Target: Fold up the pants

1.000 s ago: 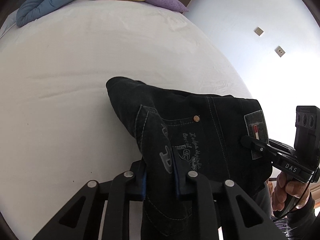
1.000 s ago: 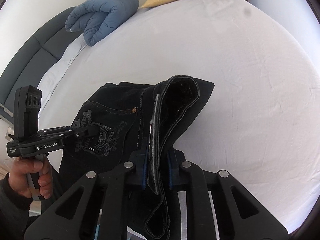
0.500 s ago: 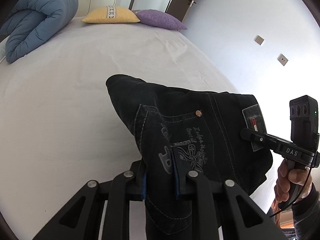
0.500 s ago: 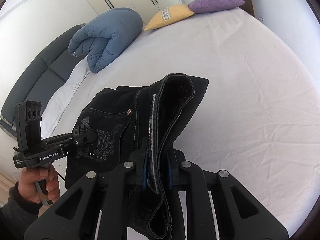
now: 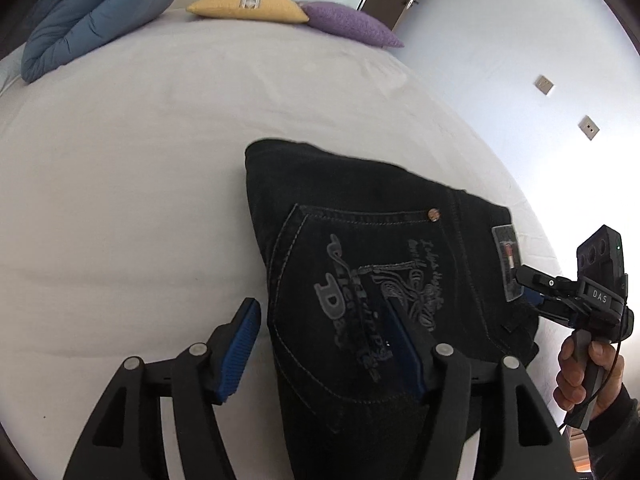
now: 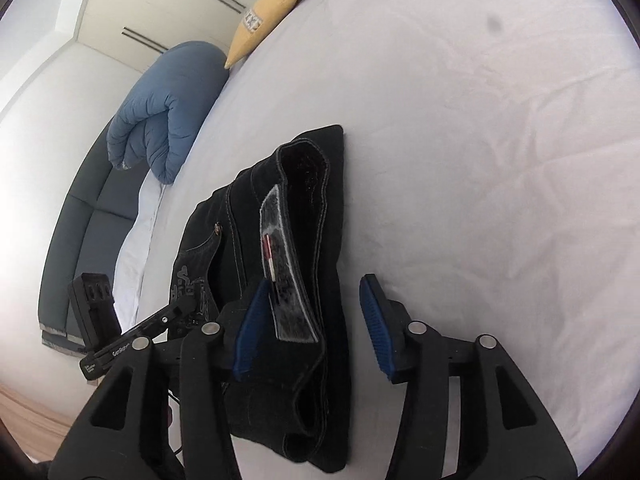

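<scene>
My matt black plastic left gripper point(image 5: 324, 344) and right gripper point(image 6: 310, 320), with ribbed blue rubbery pads point(image 6: 374, 316) and small shiny metal pins, flank coarse black denim pants point(image 5: 360, 264) with pale stitching and a woven patch point(image 6: 280, 268), on a smooth, faintly creased white cloth sheet point(image 5: 140, 160).

White-sheeted bed point(image 5: 160, 184) carried folded black pants point(image 5: 360, 264) near its front edge; rolled blue duvet point(image 5: 92, 12), yellow pillow point(image 5: 248, 4), purple pillow point(image 5: 348, 24) lay at far end.
</scene>
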Demonstrator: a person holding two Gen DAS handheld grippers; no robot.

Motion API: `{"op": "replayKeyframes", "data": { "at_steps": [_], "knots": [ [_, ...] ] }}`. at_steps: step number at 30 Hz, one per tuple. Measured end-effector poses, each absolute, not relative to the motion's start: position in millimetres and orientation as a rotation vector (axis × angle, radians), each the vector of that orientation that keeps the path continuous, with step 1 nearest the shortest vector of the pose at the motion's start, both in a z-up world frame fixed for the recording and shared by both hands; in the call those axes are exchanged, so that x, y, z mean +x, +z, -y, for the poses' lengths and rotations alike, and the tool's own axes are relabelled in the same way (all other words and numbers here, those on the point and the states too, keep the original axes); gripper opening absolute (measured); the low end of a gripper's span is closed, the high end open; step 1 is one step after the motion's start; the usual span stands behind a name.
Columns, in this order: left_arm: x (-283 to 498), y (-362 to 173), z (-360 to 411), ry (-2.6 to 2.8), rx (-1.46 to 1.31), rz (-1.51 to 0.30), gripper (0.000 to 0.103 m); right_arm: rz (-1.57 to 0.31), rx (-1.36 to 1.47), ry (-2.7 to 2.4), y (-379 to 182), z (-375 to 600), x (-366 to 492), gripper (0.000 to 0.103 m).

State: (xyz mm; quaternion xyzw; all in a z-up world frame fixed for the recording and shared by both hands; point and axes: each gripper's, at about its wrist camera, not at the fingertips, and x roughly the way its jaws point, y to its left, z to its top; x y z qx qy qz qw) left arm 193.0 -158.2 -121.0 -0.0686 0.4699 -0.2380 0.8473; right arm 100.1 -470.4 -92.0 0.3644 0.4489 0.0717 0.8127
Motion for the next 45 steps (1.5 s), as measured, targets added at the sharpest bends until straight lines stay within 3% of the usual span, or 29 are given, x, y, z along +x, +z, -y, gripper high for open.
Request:
{"op": "replayKeyframes", "data": {
  "at_steps": [1,2,3,10,11,12,15,20,23,29,35,40,45],
  "knots": [
    [183,-110,154,-0.505,-0.157,-0.949,0.079,-0.934,0.762,0.129,-82,471,88,0.057],
    [175,-100,153,-0.5,-0.162,-0.911,0.097,-0.91,0.737,0.113,-71,468,73,0.058],
    [161,-87,149,-0.487,-0.162,-0.859,0.103,-0.887,0.705,0.097,-59,463,61,0.059],
    [42,19,147,-0.379,0.046,-0.421,0.103,-0.601,0.371,-0.051,63,418,-42,0.059],
    [27,36,148,-0.346,0.064,-0.35,0.103,-0.55,0.341,-0.068,82,410,-52,0.064],
    [19,51,148,-0.311,0.07,-0.296,0.103,-0.476,0.308,-0.091,106,403,-64,0.077],
    [2,96,140,-0.235,0.036,-0.239,0.103,-0.238,0.243,-0.158,169,388,-107,0.102],
    [-39,150,119,-0.358,-0.012,-0.206,0.103,0.023,0.107,-0.208,246,360,-166,0.103],
    [-65,170,119,-0.375,0.007,-0.118,0.103,0.027,0.041,-0.208,280,348,-191,0.103],
    [-102,192,105,-0.339,0.039,-0.131,0.103,0.084,0.002,-0.242,327,338,-241,0.103],
    [-114,191,115,-0.261,0.14,-0.192,0.103,0.004,-0.045,-0.233,350,310,-259,0.103],
    [-96,178,111,-0.183,0.065,-0.314,0.103,-0.052,-0.041,-0.219,349,290,-263,0.103],
    [-72,139,116,-0.13,0.04,-0.481,0.103,-0.204,0.008,-0.228,305,292,-228,0.103]
  ]
}}
